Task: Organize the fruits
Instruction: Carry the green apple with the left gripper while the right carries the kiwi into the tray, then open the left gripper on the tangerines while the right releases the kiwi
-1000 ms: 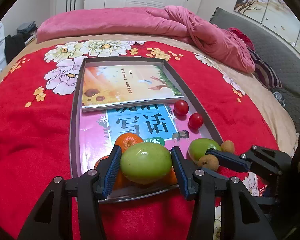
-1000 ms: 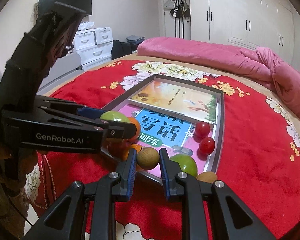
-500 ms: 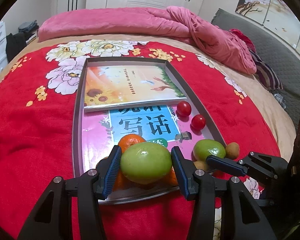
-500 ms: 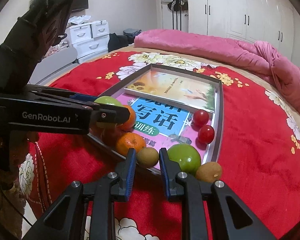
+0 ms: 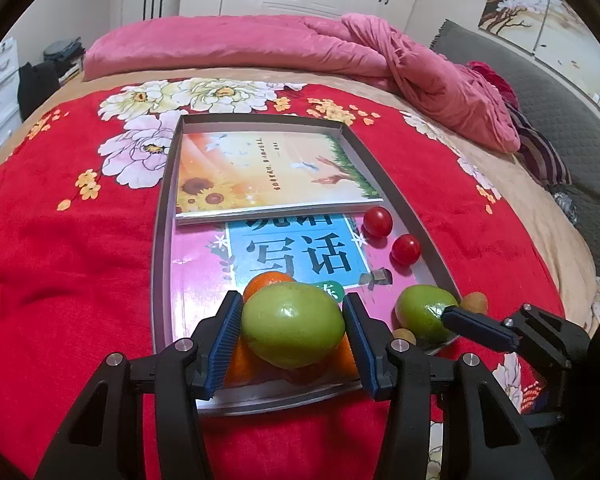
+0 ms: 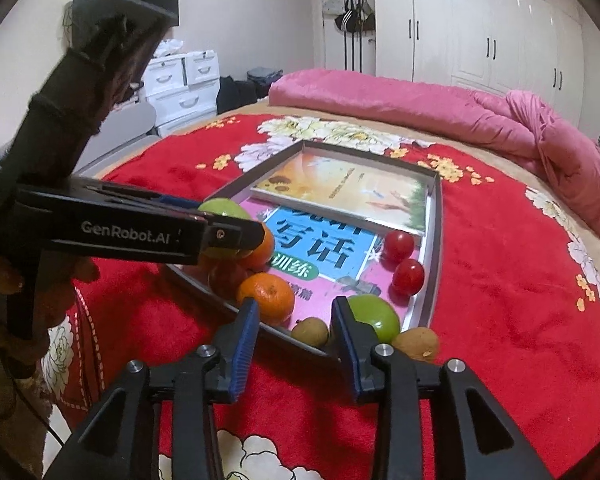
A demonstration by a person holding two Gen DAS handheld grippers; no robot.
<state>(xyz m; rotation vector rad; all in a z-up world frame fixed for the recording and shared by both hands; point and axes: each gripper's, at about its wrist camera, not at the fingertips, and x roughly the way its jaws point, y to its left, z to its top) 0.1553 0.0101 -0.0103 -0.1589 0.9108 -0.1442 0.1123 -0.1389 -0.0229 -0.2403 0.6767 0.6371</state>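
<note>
two tools angled down | left tool [image 5: 293,334] gripping green fruit [image 5: 293,326]

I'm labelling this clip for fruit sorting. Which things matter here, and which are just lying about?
Job: green fruit held in left gripper; open right gripper; oranges; cherry tomatoes; small brown fruit; tray.
Lying about: books; pink quilt; drawers.

Left gripper [image 5: 293,334] clamped; right gripper [image 6: 294,326] just opening, seemingly empty.

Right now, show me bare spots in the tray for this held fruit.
Bare: the sunflower book cover, and the pink book strip between tray left wall and blue title panel. Crowded: near end, with oranges and green fruit; tomatoes line the right wall.
</note>
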